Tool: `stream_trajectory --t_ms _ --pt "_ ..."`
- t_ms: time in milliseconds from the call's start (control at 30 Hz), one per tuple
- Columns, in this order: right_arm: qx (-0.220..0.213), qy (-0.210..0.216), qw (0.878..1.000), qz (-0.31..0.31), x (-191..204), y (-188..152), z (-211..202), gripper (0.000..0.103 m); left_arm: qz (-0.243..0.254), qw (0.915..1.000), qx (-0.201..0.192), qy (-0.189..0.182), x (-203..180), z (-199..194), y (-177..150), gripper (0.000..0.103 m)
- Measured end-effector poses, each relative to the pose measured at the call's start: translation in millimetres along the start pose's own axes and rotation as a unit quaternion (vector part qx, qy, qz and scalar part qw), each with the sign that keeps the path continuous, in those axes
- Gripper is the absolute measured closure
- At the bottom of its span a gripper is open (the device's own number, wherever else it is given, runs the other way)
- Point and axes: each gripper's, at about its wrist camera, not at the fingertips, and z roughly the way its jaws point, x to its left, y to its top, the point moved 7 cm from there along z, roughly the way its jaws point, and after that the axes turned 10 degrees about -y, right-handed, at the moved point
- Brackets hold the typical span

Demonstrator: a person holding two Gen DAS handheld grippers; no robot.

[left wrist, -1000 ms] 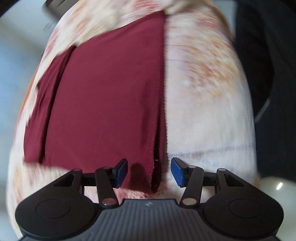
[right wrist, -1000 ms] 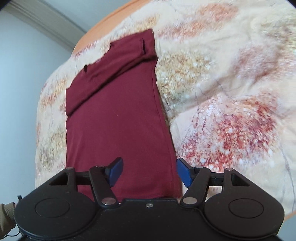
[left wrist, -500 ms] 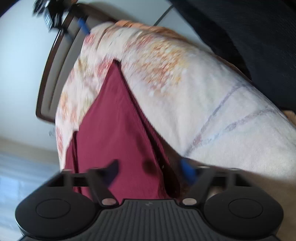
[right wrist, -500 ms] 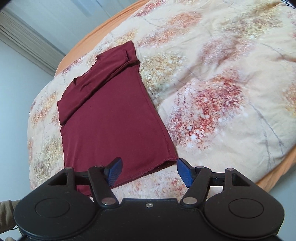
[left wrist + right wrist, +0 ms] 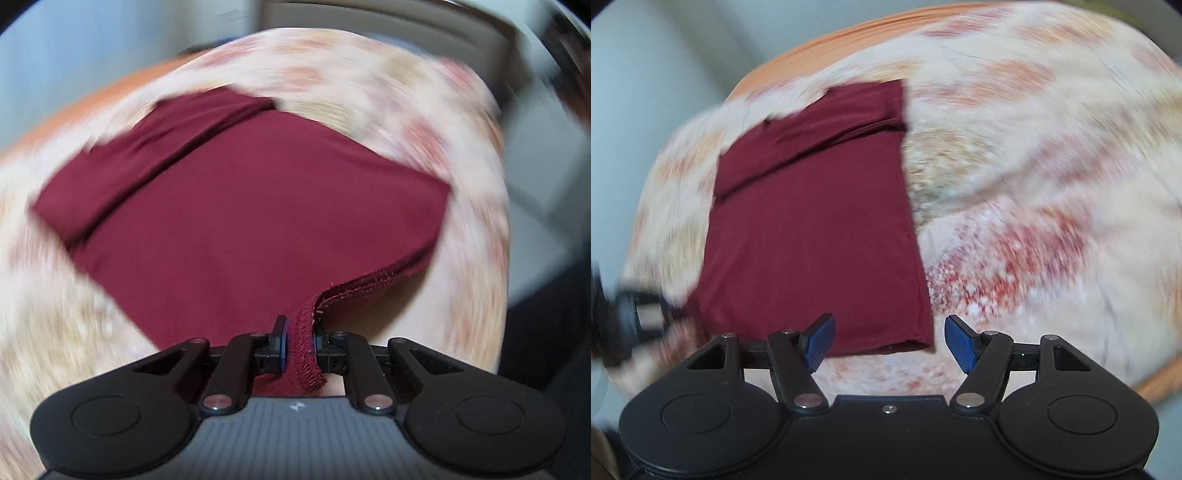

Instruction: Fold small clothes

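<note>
The maroon garment (image 5: 816,229) lies lengthwise away from the right gripper (image 5: 889,341), jaws apart; the closing left gripper (image 5: 298,345) pinches its hem; the bedspread (image 5: 1034,184) is blurred.

Maroon garment (image 5: 812,221) flat on floral quilt (image 5: 1052,184), right tool (image 5: 889,341) agape above hem

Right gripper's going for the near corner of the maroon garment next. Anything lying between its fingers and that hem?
Nothing visible. The right gripper is open above the maroon garment, with only bare floral bedspread around that corner. The left gripper is closing on the hem at the other corner, well clear.
</note>
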Motion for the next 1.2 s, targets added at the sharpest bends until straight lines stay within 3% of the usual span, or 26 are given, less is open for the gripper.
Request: stream_trajectory --t_ms 100,200,333,433,533,600,667,733,800,867,967,1000,1033,1100,1133,1200 --pt "0.013 0.005 0.995 -0.096 7.1 -1.1 19.0 0.035 -0.131 0.9911 -0.023 0.006 27.2 -5.5 11.3 0.091" --pt "0.022 0.015 0.983 -0.181 10.8 -3.6 39.2 0.035 -0.238 0.97 -0.047 0.012 49.6 -8.3 13.3 0.091" --pt "0.013 0.045 0.964 -0.262 11.0 -1.6 63.5 0.035 -0.306 0.9497 -0.048 0.049 61.4 -5.1 13.1 0.091" --pt "-0.002 0.076 0.934 -0.349 14.4 -4.0 77.1 0.035 -0.348 0.9335 -0.051 0.07 65.5 0.3 14.2 0.091" --pt "-0.056 0.095 0.875 -0.471 17.6 -10.2 81.9 0.036 -0.372 0.9226 -0.048 0.091 63.2 9.7 13.9 0.091" --pt "-0.089 0.107 0.819 -0.557 17.8 -18.4 85.2 0.038 -0.383 0.917 -0.048 0.101 63.7 13.2 13.6 0.091" --pt "-0.113 0.122 0.749 -0.641 14.7 -31.6 90.3 0.041 -0.391 0.9124 -0.048 0.11 65.4 15.3 13.7 0.091" --pt "-0.127 0.134 0.703 -0.687 11.2 -37.9 97.0 0.044 -0.4 0.9075 -0.049 0.118 67.4 14.9 14.1 0.091" --pt "-0.139 0.149 0.683 -0.702 11.4 -38.7 103.1 0.044 -0.407 0.9034 -0.05 0.124 69.1 15.0 14.6 0.091" --pt "-0.148 0.16 0.67 -0.709 14.2 -36.9 110.0 0.048 -0.414 0.8999 -0.051 0.128 69.3 14.7 15.1 0.091" --pt "-0.139 0.184 0.671 -0.705 22.7 -33.3 118.3 0.065 -0.416 0.8989 -0.045 0.129 69.8 16.7 16.2 0.091" --pt "-0.124 0.195 0.677 -0.699 25.1 -31.9 120.3 0.077 -0.415 0.8994 -0.043 0.129 70.2 17.3 16.4 0.091" --pt "-0.092 0.21 0.696 -0.68 28.2 -27.3 122.5 0.096 -0.414 0.9002 -0.041 0.128 70.8 17.0 17.1 0.091" --pt "-0.028 0.249 0.766 -0.592 29.6 -3.4 124.2 0.097 -0.407 0.9037 -0.04 0.125 73.7 16.5 19.7 0.091" --pt "-0.001 0.276 0.809 -0.519 27.7 16.0 124.6 0.098 -0.403 0.9062 -0.041 0.123 75.5 15.2 21.8 0.091" --pt "0.02 0.313 0.877 -0.363 16.8 60.6 126.9 0.097 -0.397 0.9095 -0.051 0.111 81.1 10.4 27.0 0.091"
